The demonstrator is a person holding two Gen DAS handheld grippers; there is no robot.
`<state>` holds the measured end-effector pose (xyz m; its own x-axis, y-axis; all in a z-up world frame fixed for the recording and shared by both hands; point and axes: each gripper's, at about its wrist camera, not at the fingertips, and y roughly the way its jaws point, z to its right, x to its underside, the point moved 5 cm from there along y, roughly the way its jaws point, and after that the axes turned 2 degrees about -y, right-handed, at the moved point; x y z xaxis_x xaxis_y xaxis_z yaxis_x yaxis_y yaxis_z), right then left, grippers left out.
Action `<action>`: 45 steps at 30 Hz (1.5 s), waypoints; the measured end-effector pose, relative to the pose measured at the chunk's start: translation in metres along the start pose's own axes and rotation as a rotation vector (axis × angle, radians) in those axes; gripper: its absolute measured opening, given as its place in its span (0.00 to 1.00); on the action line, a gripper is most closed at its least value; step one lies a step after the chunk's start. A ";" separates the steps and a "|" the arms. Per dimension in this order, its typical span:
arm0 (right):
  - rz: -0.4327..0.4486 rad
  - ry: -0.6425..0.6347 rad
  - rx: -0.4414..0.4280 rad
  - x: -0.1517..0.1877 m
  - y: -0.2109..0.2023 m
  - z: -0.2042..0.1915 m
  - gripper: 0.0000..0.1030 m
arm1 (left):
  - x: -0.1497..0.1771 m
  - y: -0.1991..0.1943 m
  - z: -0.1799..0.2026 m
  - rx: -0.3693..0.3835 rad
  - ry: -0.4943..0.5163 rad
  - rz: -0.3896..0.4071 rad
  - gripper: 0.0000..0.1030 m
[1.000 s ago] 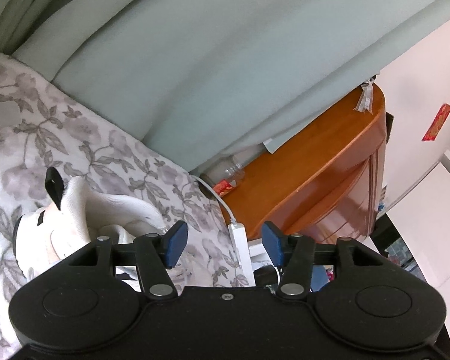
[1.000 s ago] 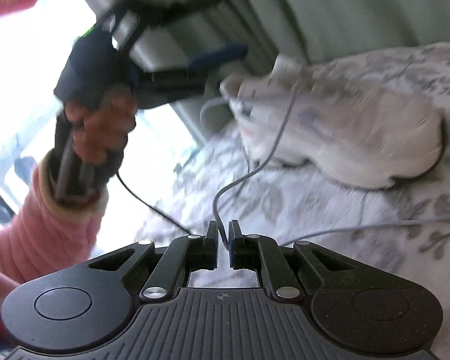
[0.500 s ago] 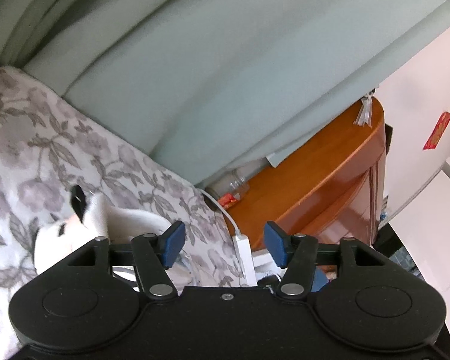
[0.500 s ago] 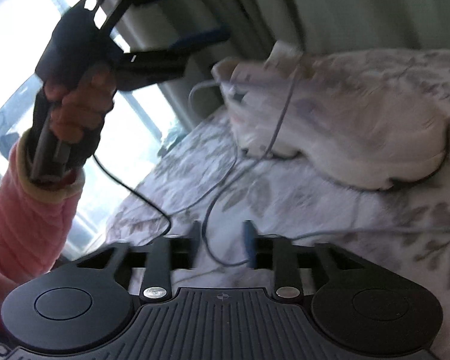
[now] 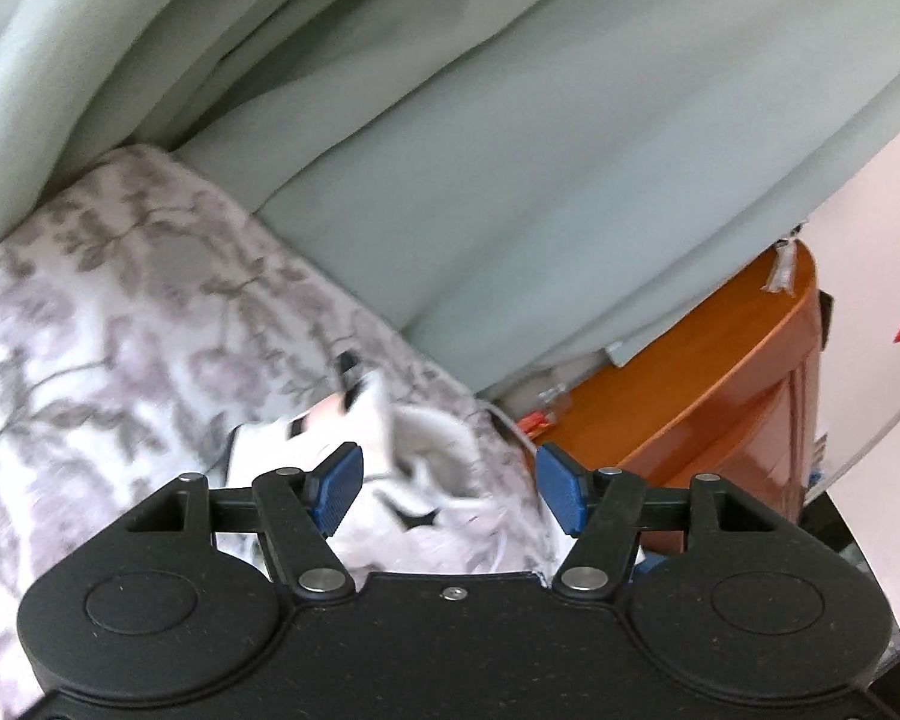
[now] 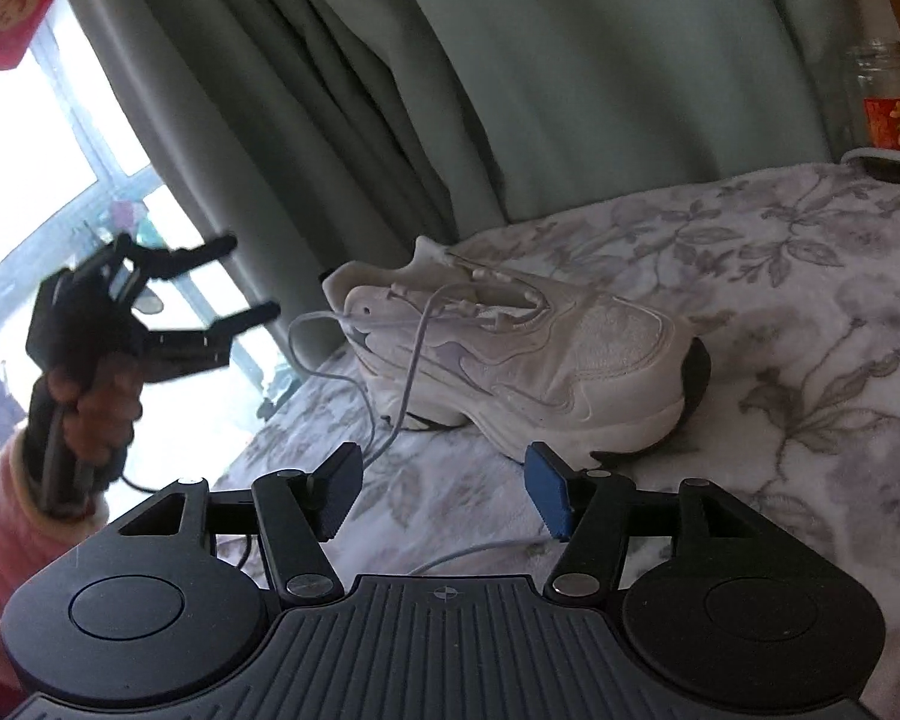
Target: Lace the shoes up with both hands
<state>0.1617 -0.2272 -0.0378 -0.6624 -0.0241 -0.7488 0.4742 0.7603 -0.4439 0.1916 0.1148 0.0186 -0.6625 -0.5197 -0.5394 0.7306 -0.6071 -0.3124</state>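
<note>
A white sneaker (image 6: 528, 354) lies on its sole on the floral blanket (image 6: 810, 312), toe to the right. Its pale lace (image 6: 413, 369) hangs loose from the upper eyelets and trails onto the blanket. My right gripper (image 6: 444, 489) is in front of the shoe with its jaws opening; no lace is pinched, though a strand lies on the blanket below them. My left gripper (image 6: 243, 277), held by a hand in a pink sleeve, hovers open to the left of the heel. In the left wrist view, blurred, the left gripper (image 5: 448, 489) is open with the shoe's heel (image 5: 390, 426) just beyond its pads.
Grey-green curtains (image 6: 510, 90) hang behind the bed. A bright window (image 6: 60, 168) is at left. A glass bottle (image 6: 882, 96) and a white cable (image 6: 888, 159) sit at the far right. An orange wooden cabinet (image 5: 750, 372) stands past the blanket's edge.
My right gripper went from shut on the lace to open, and the lace dropped. The left gripper moved lower, and the shoe's heel now sits beyond its pads.
</note>
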 end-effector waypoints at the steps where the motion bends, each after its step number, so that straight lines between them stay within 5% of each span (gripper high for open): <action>1: -0.002 0.000 -0.001 0.000 0.001 0.000 0.56 | 0.002 -0.001 -0.004 -0.008 -0.010 -0.002 0.58; 16: -0.009 0.000 -0.020 0.000 0.011 -0.002 0.63 | 0.012 0.005 -0.033 -0.049 -0.280 -0.068 0.53; 22: -0.009 0.002 -0.021 0.000 0.011 -0.001 0.63 | 0.007 0.011 -0.041 0.013 -0.414 0.014 0.53; 26: -0.004 0.003 -0.019 0.000 0.009 -0.001 0.64 | 0.003 0.021 -0.049 -0.046 -0.454 0.044 0.52; 33: -0.011 0.004 -0.017 0.001 0.010 0.000 0.64 | 0.005 0.032 -0.060 -0.002 -0.593 0.087 0.50; 38: -0.013 -0.001 -0.015 0.001 0.010 0.001 0.65 | -0.003 0.028 -0.060 -0.013 -0.597 0.141 0.30; 42: -0.015 0.001 -0.015 0.000 0.010 0.002 0.65 | -0.007 0.022 -0.059 -0.033 -0.560 0.187 0.04; 45: -0.017 -0.001 -0.015 0.000 0.009 0.002 0.65 | -0.012 0.019 -0.054 -0.047 -0.500 0.219 0.00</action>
<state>0.1671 -0.2214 -0.0432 -0.6696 -0.0378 -0.7417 0.4543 0.7692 -0.4494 0.2223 0.1417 -0.0236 -0.4834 -0.8603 -0.1618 0.8592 -0.4309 -0.2758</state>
